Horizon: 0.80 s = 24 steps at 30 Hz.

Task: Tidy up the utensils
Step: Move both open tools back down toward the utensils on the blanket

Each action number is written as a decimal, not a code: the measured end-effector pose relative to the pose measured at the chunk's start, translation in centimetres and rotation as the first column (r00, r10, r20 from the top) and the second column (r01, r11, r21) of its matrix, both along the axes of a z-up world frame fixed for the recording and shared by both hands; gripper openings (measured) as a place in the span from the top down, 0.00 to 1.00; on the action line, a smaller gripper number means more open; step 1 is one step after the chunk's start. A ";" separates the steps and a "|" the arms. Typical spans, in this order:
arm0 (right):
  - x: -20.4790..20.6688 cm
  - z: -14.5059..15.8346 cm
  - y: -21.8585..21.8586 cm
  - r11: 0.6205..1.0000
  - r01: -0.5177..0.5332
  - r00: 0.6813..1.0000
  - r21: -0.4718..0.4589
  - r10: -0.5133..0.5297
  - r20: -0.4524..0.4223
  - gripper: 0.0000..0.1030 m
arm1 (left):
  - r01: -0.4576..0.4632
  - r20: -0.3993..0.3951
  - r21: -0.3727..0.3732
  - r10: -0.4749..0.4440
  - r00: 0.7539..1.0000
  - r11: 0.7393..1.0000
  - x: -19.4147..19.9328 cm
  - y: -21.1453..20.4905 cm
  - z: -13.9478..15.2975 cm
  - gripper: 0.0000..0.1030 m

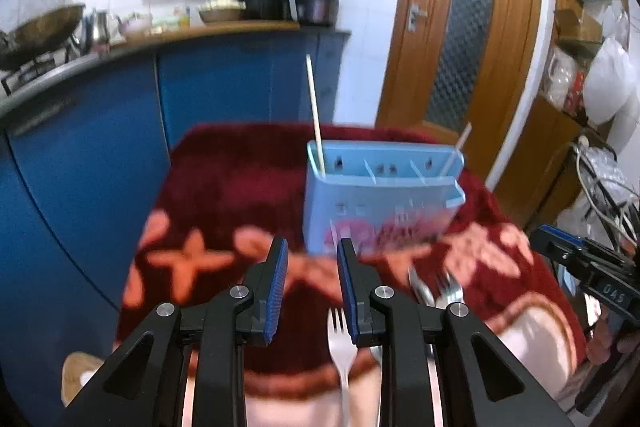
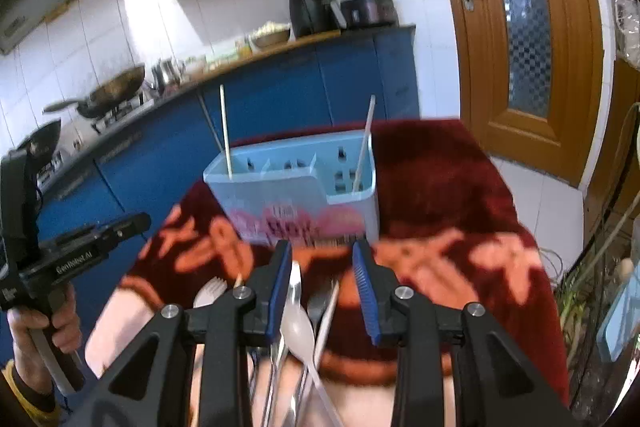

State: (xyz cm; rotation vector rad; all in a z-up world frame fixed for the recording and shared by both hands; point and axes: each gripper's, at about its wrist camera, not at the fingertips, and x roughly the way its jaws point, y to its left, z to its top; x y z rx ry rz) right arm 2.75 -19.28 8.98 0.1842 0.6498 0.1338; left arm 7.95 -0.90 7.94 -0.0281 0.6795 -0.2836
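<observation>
Left wrist view: left claw (image 1: 312,269) partly open, nothing between its pads. One fork (image 1: 341,337) lies on the red-patterned cloth (image 1: 224,187) just inside the right pad; more cutlery (image 1: 436,291) sits right of the claw, blurred. The blue utensil holder (image 1: 380,203) stands upright beyond, a chopstick (image 1: 315,115) at each end. Risk: closing from here could pinch cloth with the fork, or nudge the fork sideways.

Right wrist view: right claw (image 2: 323,269) partly open, empty, over a heap of utensils (image 2: 308,311): white spoon, dark spoon, flat handles overlapping. Risk: a grasp may lift two pieces, or drag the heap. This view shows the holder's dividers and the person's hand (image 2: 38,331) on the left tool; the other shows the lone fork's tines clearly.
</observation>
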 end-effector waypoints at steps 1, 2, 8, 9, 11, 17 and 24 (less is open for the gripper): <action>-0.1 -0.4 0.1 1.000 -0.004 1.000 -0.005 0.004 -0.018 0.66 | 0.008 -0.020 0.002 -0.008 1.000 1.000 -0.2 0.0 -0.4 0.75; -0.3 -0.8 0.2 1.000 -0.010 0.999 -0.011 0.010 -0.032 0.66 | 0.014 -0.035 0.007 -0.013 0.999 1.000 -0.3 -0.1 -0.7 0.75; -0.5 -2.7 1.4 0.996 -0.067 0.990 -0.060 0.060 -0.125 0.66 | 0.053 -0.100 0.034 -0.049 0.994 0.998 -0.9 -0.6 -2.5 0.75; -0.5 -2.8 1.5 0.995 -0.076 0.988 -0.063 0.066 -0.137 0.66 | 0.061 -0.113 0.036 -0.056 0.992 0.997 -0.9 -0.7 -2.7 0.75; -0.2 -3.3 2.0 0.993 -0.099 0.982 -0.070 0.086 -0.169 0.66 | 0.076 -0.137 0.049 -0.068 0.988 0.996 -0.9 -1.0 -3.4 0.75; 0.6 -4.4 3.3 0.986 -0.148 0.964 -0.071 0.128 -0.235 0.66 | 0.099 -0.194 0.064 -0.085 0.977 0.993 -0.3 -1.5 -5.0 0.75; 1.9 -5.7 4.0 0.983 -0.171 0.946 -0.071 0.143 -0.291 0.66 | 0.119 -0.259 0.066 -0.098 0.961 0.991 0.8 -1.7 -6.7 0.75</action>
